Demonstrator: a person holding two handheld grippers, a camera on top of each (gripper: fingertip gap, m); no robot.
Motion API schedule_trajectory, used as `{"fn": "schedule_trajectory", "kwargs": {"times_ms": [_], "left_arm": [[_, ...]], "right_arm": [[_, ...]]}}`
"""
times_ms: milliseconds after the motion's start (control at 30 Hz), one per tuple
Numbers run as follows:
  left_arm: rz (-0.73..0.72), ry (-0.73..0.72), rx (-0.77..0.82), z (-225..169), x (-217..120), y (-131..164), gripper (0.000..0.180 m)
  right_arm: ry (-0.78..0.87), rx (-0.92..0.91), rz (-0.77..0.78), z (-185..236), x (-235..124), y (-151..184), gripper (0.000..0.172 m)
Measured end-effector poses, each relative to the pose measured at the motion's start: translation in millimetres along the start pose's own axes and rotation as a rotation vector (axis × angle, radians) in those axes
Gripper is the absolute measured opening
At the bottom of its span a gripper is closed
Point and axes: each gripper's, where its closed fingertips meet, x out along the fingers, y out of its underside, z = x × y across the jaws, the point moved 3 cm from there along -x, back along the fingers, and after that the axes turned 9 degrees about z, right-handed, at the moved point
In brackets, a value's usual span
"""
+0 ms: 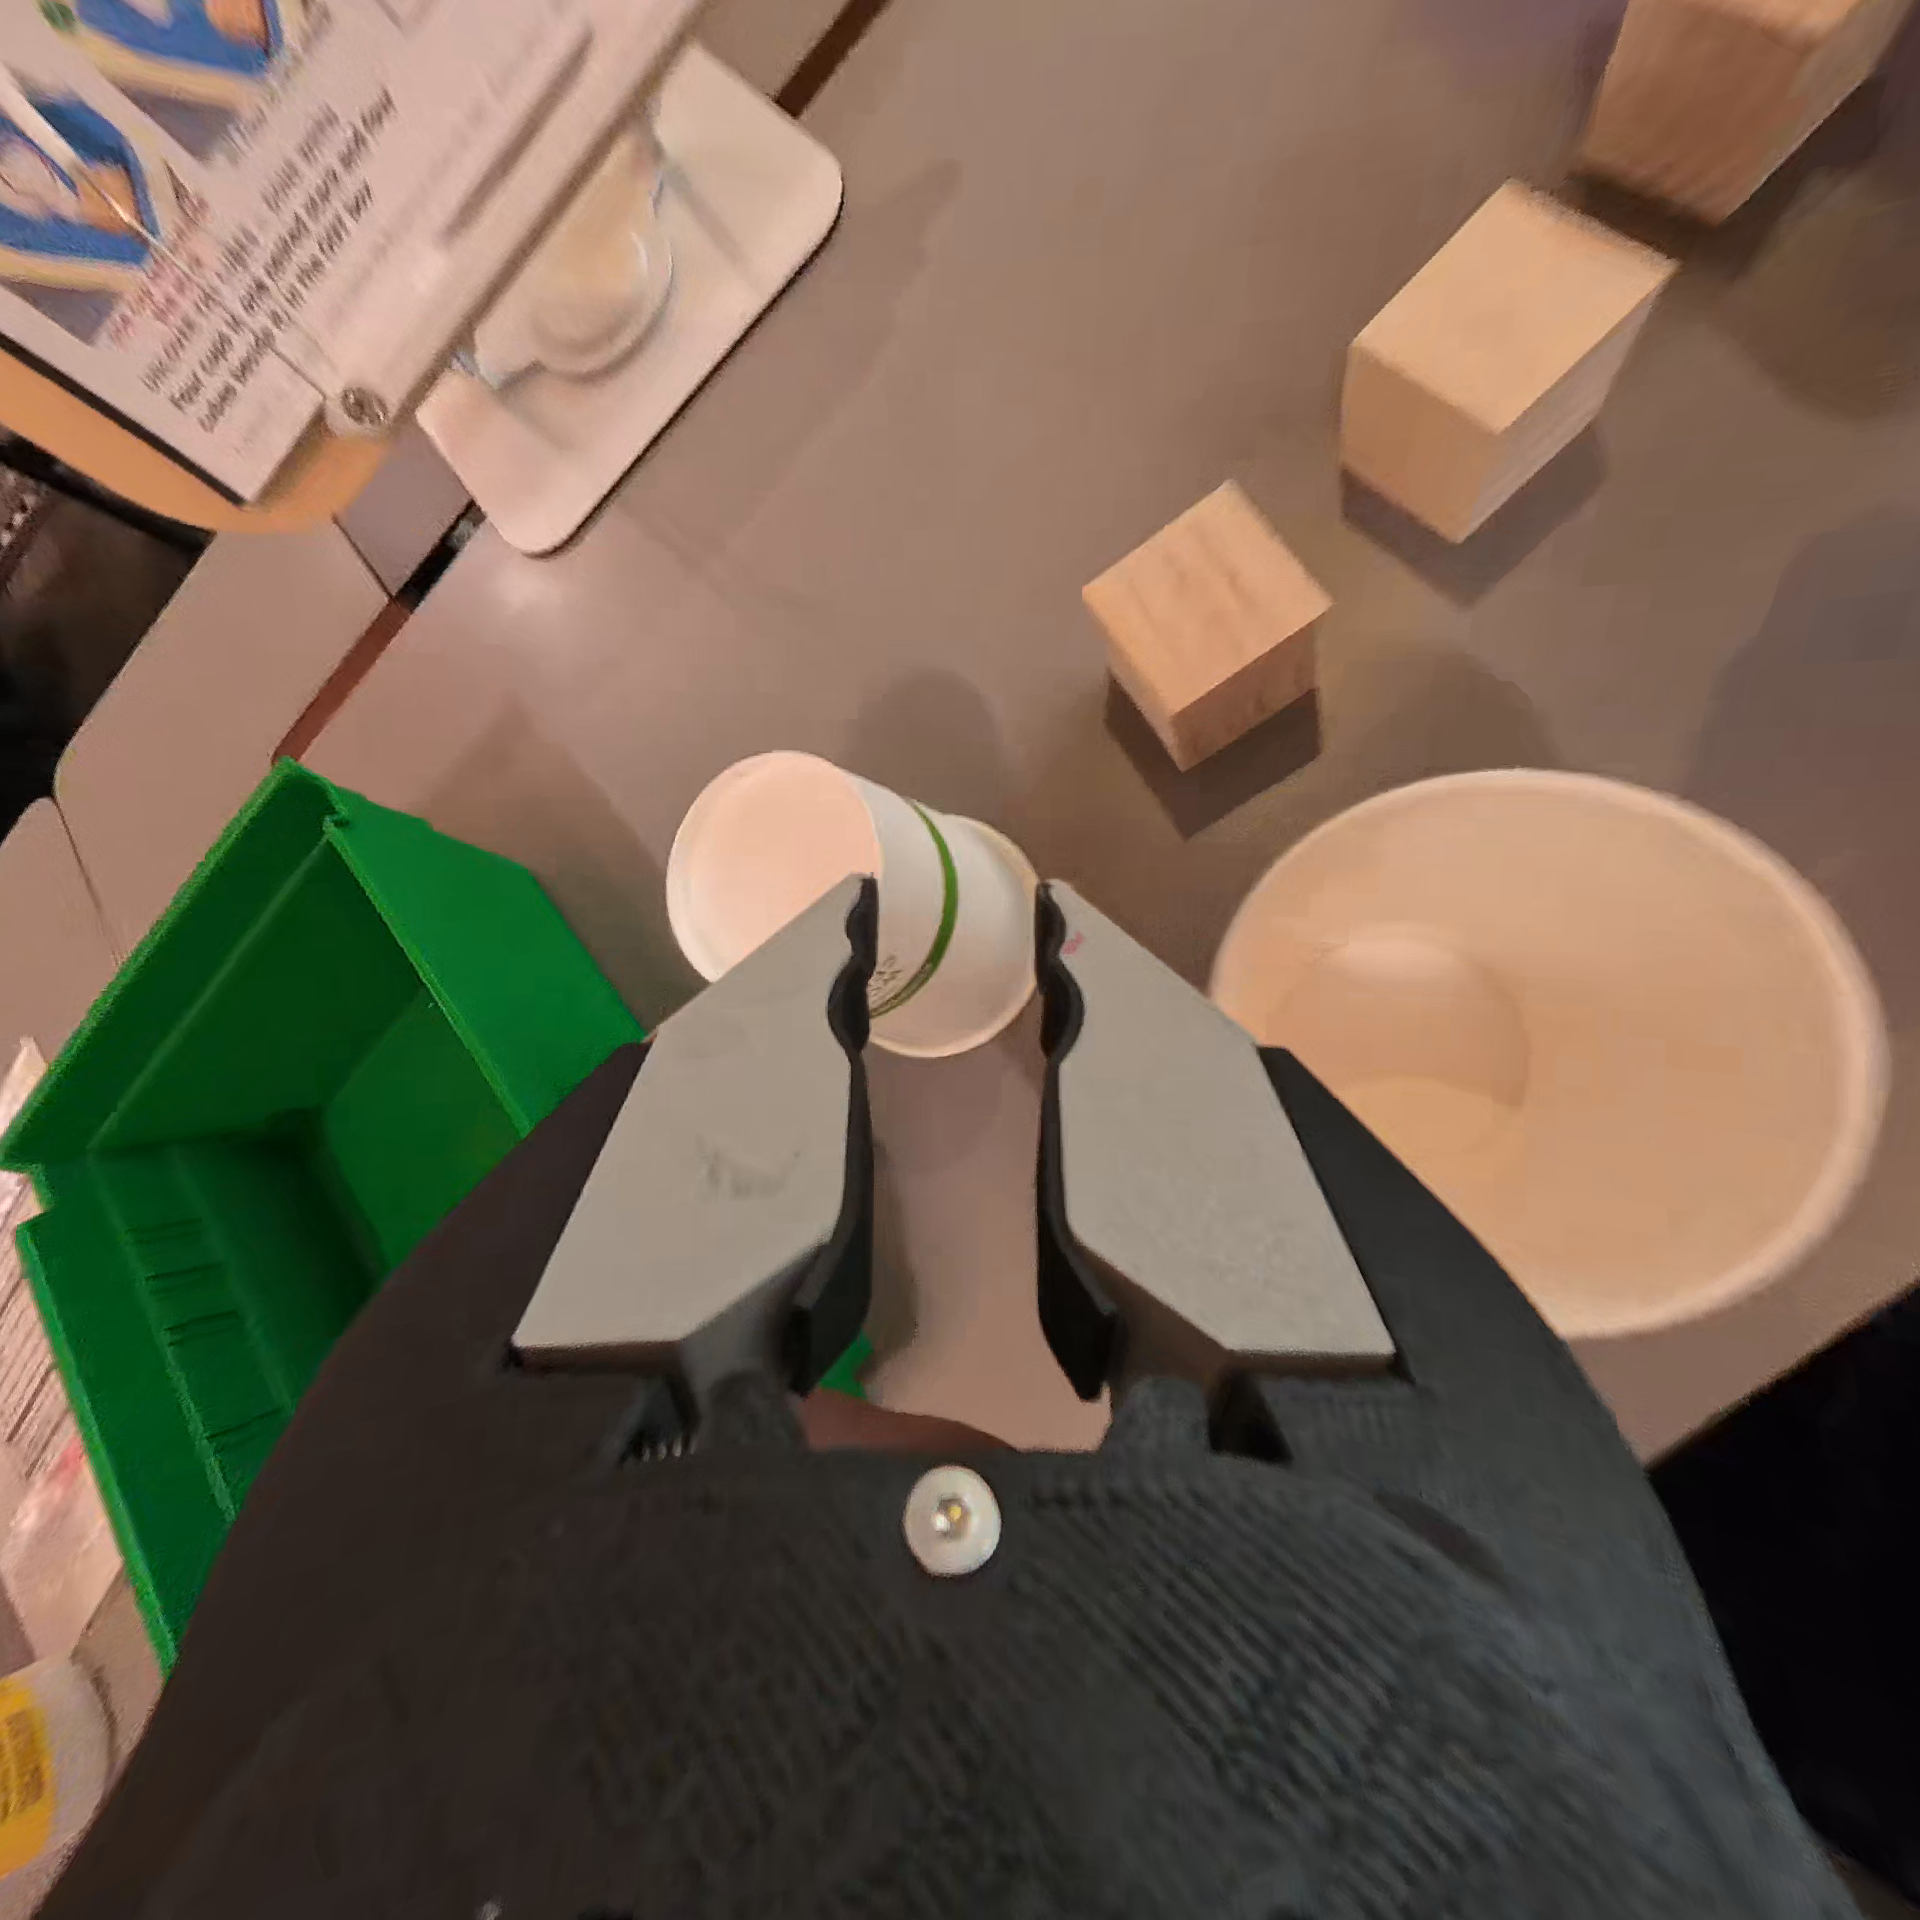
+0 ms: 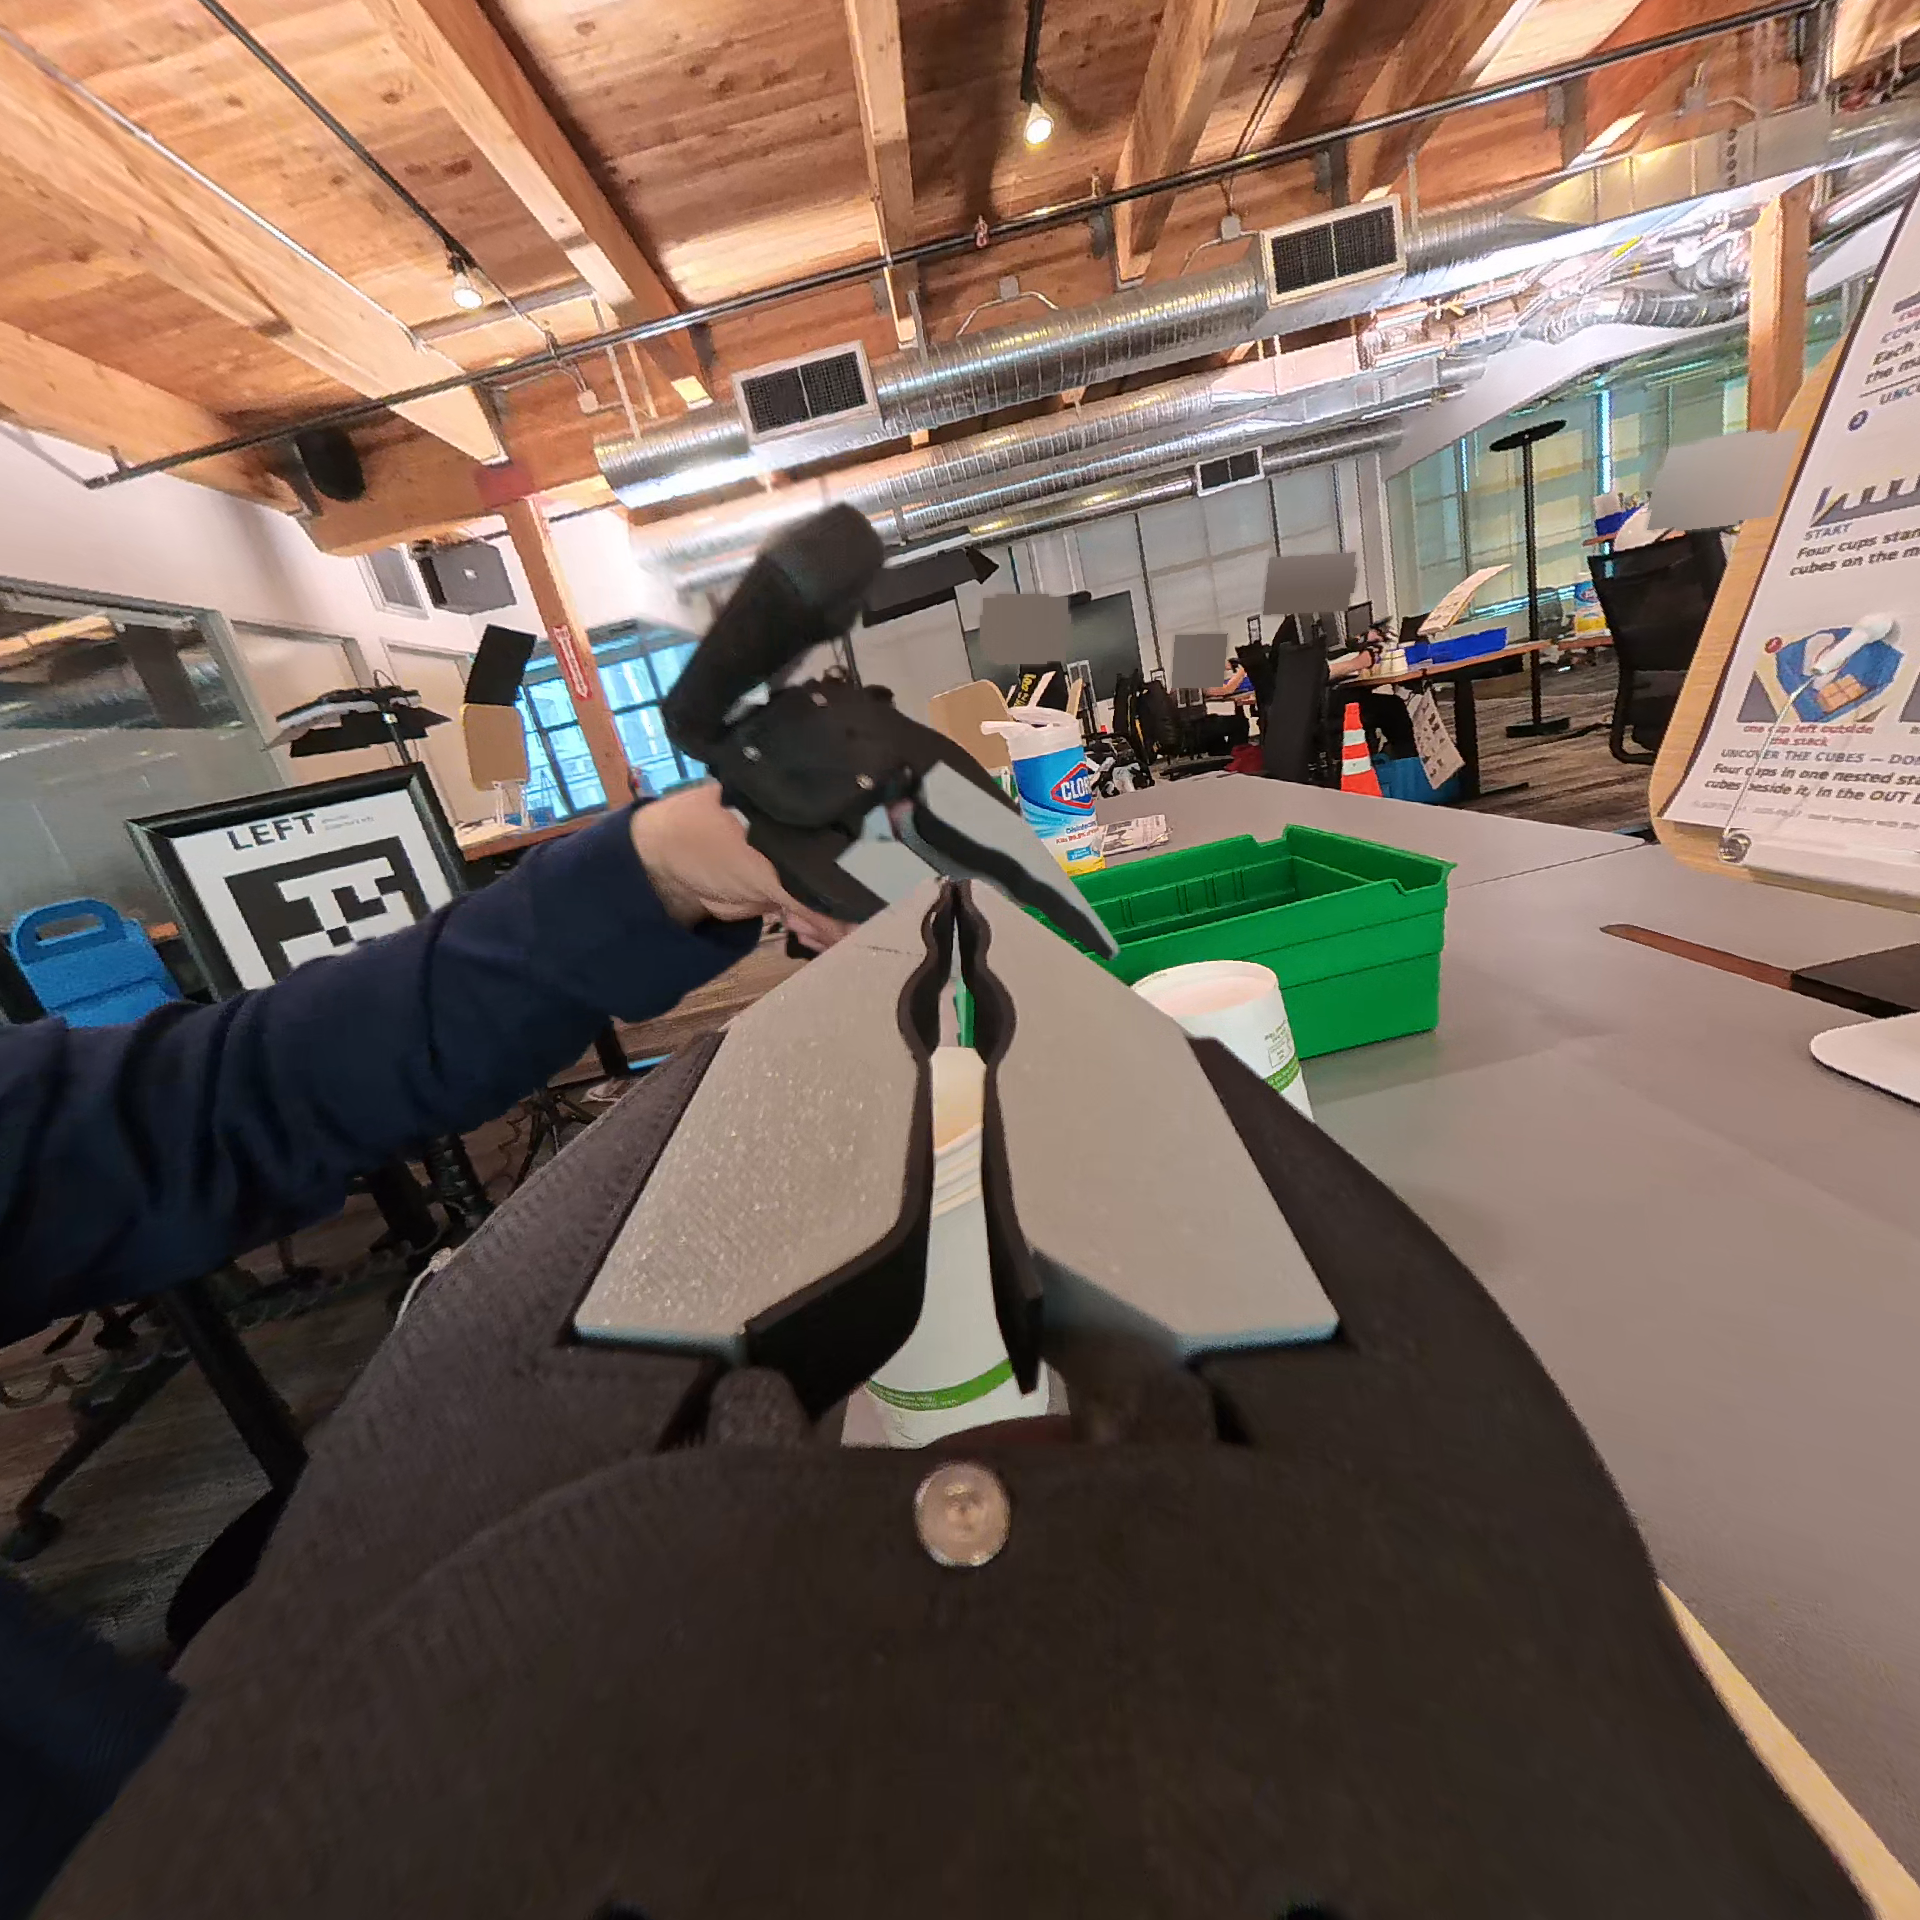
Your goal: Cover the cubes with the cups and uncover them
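In the left wrist view my left gripper (image 1: pixel 956 888) is open just above a small white cup with a green stripe (image 1: pixel 831 894) that stands base up on the grey table (image 1: pixel 1039 416). There is a gap between the pads and the cup. Three wooden cubes stand uncovered beyond it: small (image 1: pixel 1205 623), medium (image 1: pixel 1496 353) and large (image 1: pixel 1745 94). A stack of white cups (image 1: pixel 1548 1049) stands mouth up at the right. In the right wrist view my right gripper (image 2: pixel 951 904) is shut, fingertips meeting. The cup stack (image 2: pixel 956 1247) shows through the slit below its fingers. The small cup (image 2: pixel 1226 1013) and the left gripper's fingers (image 2: pixel 997 842) show beyond.
A green bin (image 1: pixel 312 1039) sits left of the small cup and shows in the right wrist view (image 2: pixel 1299 914). A sign on a white stand (image 1: pixel 644 312) is at the back left. A wipes canister (image 2: pixel 1055 790) stands behind the bin. A person's sleeve (image 2: pixel 312 1091) reaches in.
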Motion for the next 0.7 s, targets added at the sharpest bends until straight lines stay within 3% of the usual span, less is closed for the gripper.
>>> {"fn": "schedule_trajectory", "kwargs": {"times_ms": [100,233,300,333,533,700], "left_arm": [[0.056,-0.084,0.027,15,26,10,0.034],[0.091,-0.038,-0.011,21,46,18,0.030],[0.074,-0.023,-0.026,24,46,18,0.023],[0.055,-0.004,-0.036,24,43,15,0.010],[-0.114,-0.071,-0.016,27,-5,-11,0.001],[-0.410,-0.108,0.010,5,-76,-44,0.000]], "right_arm": [[0.005,0.004,-0.001,-1,0,0,0.000],[0.002,0.010,0.006,-2,1,2,0.000],[-0.002,0.012,0.008,-1,1,2,0.000],[-0.005,0.013,0.008,-1,1,2,0.000],[-0.007,0.021,0.024,-1,3,4,0.000],[-0.005,0.052,0.036,-4,6,7,0.005]]}}
